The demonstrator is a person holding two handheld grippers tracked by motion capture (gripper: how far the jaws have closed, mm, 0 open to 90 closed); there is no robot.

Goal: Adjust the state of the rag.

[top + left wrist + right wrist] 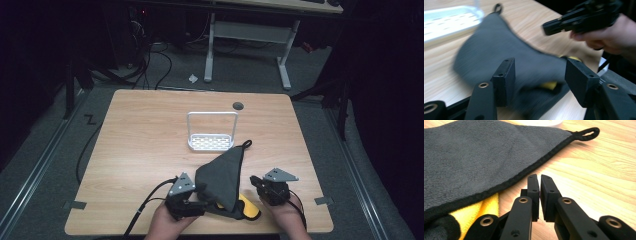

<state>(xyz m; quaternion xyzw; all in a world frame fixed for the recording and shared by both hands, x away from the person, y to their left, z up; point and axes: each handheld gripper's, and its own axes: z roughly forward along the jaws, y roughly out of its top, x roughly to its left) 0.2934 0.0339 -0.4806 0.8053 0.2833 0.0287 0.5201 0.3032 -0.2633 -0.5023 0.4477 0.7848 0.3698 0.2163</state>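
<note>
Two claws, both mine: the left claw (539, 72) stands wide open astride the near end of the grey cloth (222, 175), pads not pressing it; the right claw (540, 195) is all but shut on nothing, just off the cloth's hemmed edge. The cloth lies on the table (140, 145) over a yellow cloth (250, 207), its long axis running from me toward the loop (246, 144) near the white rack (211, 142). Left claw is the nearer.
</note>
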